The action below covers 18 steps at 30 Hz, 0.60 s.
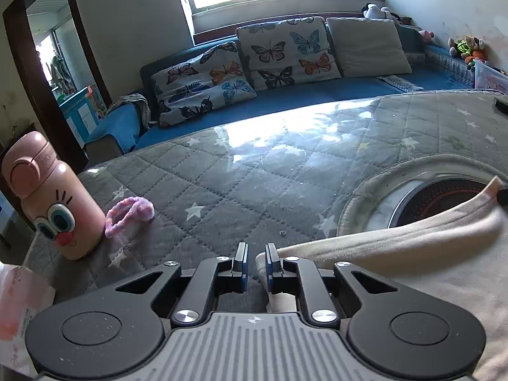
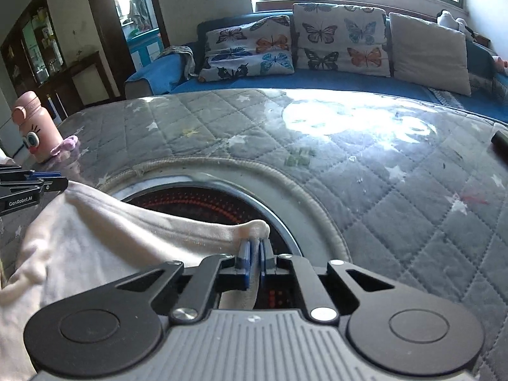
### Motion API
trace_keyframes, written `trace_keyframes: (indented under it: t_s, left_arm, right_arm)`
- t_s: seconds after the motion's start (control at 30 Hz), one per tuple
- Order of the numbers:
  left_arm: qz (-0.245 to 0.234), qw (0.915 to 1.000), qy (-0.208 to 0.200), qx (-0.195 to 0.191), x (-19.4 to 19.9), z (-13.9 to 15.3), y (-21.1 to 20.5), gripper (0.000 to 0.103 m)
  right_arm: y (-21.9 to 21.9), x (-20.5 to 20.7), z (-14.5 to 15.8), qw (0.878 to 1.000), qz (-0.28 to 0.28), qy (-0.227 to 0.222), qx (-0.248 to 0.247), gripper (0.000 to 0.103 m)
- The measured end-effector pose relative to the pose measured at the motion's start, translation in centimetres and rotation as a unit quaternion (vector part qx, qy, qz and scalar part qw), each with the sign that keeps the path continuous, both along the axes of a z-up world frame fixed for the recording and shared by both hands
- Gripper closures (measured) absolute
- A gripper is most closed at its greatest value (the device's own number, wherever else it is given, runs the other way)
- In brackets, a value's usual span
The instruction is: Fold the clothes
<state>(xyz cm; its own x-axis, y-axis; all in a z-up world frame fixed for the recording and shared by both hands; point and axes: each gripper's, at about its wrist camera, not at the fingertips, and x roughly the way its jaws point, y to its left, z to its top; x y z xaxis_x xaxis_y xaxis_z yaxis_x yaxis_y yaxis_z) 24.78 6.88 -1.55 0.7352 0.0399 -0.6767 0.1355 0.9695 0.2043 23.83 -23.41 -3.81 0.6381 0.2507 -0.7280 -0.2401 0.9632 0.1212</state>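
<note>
while the cream soft fabric garment [image 2: 104,231] lies on the grey quilted star-print table cover [image 2: 397,190], over its round opening, one corner is pinched by the closed right gripper [image 2: 255,247]; the left gripper [image 1: 256,254], nearly closed, appears empty beside another corner. that corner is to be gripped before the fold is carried over.

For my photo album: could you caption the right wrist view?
Right gripper pinching a cream garment's corner over a quilted grey table cover.

White lettering "GenRobot.AI" stands on the black side of the left claw [image 2: 33,185], seen at the left edge of the right wrist view. The pink bottle [image 1: 52,200] bears embossed lettering on its cap band, too small to read.
</note>
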Motion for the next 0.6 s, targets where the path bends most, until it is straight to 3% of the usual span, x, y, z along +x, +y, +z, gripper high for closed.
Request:
trace_keyframes:
  t_s: [0.27,0.53,0.6]
  left_arm:
    - [-0.002,1.0,-0.001,0.003,2.0,-0.7,-0.3,0.092]
    - [0.019,0.9998,-0.009,-0.004,2.4,-0.5,0.8,0.089]
    - [0.016,0.9998,-0.011,-0.005,1.9,-0.3,0.8,0.084]
  right_arm:
    - [0.7,2.0,1.5,0.999,-0.002,-0.035,-0.034,0.099]
    - [1.3,4.6,0.4,0.998,-0.012,-0.027,-0.058,0.099]
    - [1.6,4.9,0.1,0.997,-0.009,-0.027,-0.068,0.097]
